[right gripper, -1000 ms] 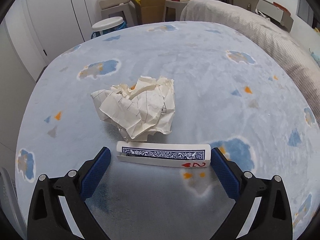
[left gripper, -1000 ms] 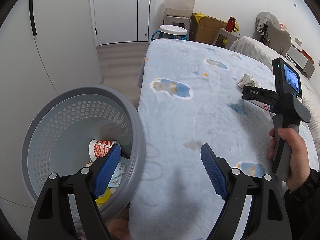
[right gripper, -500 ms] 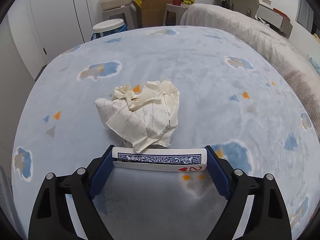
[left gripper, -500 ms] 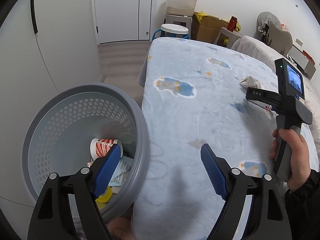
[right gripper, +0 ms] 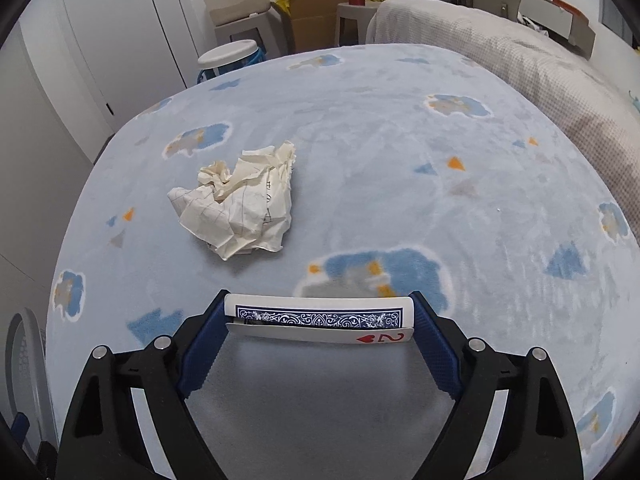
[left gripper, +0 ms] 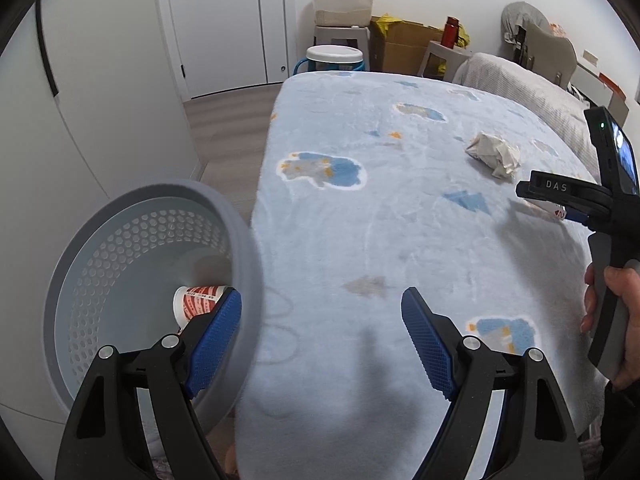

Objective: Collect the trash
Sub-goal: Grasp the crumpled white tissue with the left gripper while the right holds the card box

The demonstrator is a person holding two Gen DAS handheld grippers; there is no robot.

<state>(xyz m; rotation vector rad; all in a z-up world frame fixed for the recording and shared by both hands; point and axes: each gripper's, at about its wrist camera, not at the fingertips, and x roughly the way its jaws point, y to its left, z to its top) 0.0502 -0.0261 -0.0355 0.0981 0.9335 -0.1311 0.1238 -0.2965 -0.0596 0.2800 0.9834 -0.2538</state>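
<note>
Right hand-held gripper (right gripper: 320, 320) has just closed on the 2 playing cards (right gripper: 320, 318), now apparently lifted off the bed (right gripper: 360, 140); left hand-held gripper (left gripper: 322, 338) wide, empty beside the bin (left gripper: 240, 248). Crumpled paper (right gripper: 240, 208) remains.

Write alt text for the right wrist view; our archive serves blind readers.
The right gripper clamps playing cards, a two of hearts showing, above a blue patterned blanket. A crumpled paper ball lies beyond it, left of centre.

Both wrist views downward, sharing blanket (left gripper: 360, 240).
</note>
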